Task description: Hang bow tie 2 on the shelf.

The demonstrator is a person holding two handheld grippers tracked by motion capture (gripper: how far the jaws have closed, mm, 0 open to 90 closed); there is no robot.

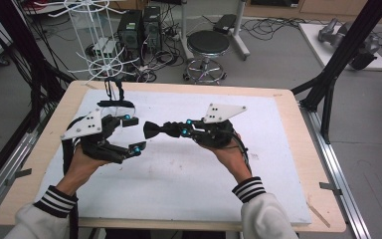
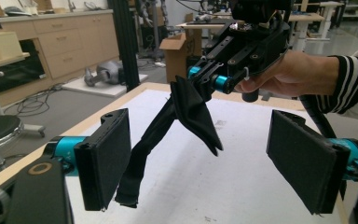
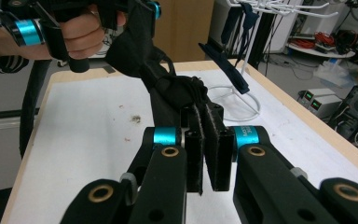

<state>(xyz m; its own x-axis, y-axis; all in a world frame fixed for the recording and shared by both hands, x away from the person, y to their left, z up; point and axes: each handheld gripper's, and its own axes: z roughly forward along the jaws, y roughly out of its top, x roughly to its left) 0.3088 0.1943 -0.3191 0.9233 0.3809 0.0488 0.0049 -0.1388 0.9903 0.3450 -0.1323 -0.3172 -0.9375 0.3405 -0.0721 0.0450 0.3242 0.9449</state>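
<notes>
I am clamping my right gripper [image 1: 155, 129] tight on a black bow tie [image 1: 152, 130], pinching it at the knot while one wing and its strap [image 2: 142, 154] are dangling over the white mat [image 1: 189, 169], clear of the surface. My left gripper [image 1: 132, 133] is standing wide apart with nothing between its pads [image 2: 105, 156]; the bow tie is hanging in the gap ahead of them without touching either one. So I am judging the pick-up as done and the hand-over or straightening as only beginning. Behind my left gripper a small white wire stand [image 3: 235, 100] is sitting on the mat, with what looks like another dark strap [image 3: 223, 65] hanging at it. I am guessing that is where this bow tie is heading, and that hanging step is not yet done
</notes>
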